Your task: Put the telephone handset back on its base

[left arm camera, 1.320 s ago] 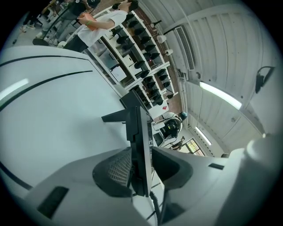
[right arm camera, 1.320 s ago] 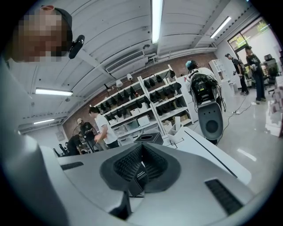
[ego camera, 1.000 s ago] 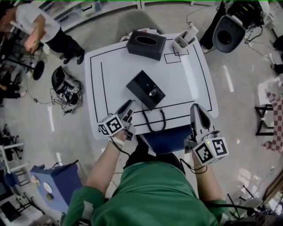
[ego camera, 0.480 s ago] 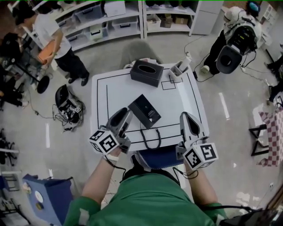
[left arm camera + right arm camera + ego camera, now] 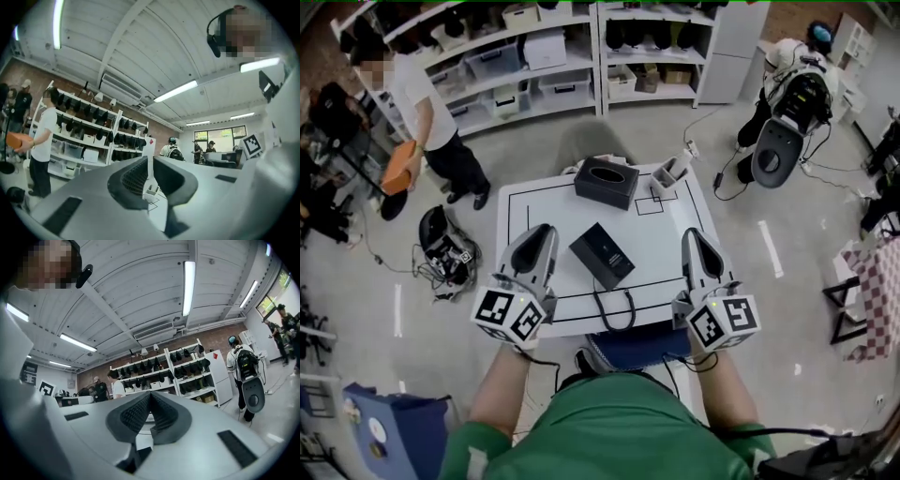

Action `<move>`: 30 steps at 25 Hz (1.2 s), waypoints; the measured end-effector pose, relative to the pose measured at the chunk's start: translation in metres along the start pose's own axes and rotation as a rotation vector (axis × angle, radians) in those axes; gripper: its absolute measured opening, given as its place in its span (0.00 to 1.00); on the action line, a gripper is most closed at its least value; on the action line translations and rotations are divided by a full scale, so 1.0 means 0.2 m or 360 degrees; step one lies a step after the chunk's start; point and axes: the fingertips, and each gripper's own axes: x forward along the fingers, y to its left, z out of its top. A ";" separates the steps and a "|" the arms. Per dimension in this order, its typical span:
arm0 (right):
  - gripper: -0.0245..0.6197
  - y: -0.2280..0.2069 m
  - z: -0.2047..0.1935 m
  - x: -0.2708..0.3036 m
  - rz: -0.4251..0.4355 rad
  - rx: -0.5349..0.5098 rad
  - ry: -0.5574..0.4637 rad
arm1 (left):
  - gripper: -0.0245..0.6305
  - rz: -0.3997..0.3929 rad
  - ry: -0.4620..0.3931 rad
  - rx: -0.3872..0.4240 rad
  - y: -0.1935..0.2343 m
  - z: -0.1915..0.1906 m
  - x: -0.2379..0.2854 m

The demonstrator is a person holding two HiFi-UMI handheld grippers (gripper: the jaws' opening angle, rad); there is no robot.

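A white surface [image 5: 520, 211] is set before shelving [image 5: 534, 56]. The black telephone [image 5: 602, 255], its handset seemingly docked, lies mid-surface. A tissue box [image 5: 607, 182] is placed beyond it. The left tool [image 5: 541, 234] has just been closing to an empty slit. The right tool [image 5: 690, 236] is closed, empty.

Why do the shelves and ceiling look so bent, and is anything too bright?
Head view: a wide-angle lens bows the shelves behind the white table; sharp, evenly lit. Left gripper view: fisheye circle with black corners, ceiling light glaring white. Right gripper view: same fisheye bend, ceiling strip blown out.
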 end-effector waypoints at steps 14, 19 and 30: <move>0.07 0.08 0.14 -0.02 0.0048 -0.0166 -0.0115 | 0.09 0.0044 -0.0103 0.0214 -0.09 0.17 -0.04; 0.07 0.08 0.16 -0.01 0.0039 -0.0242 -0.0134 | 0.09 0.0066 -0.0113 0.0243 -0.08 0.17 -0.03; 0.07 0.06 0.15 0.04 0.0037 -0.0290 -0.0127 | 0.09 0.0062 -0.0114 0.0289 -0.10 0.18 0.01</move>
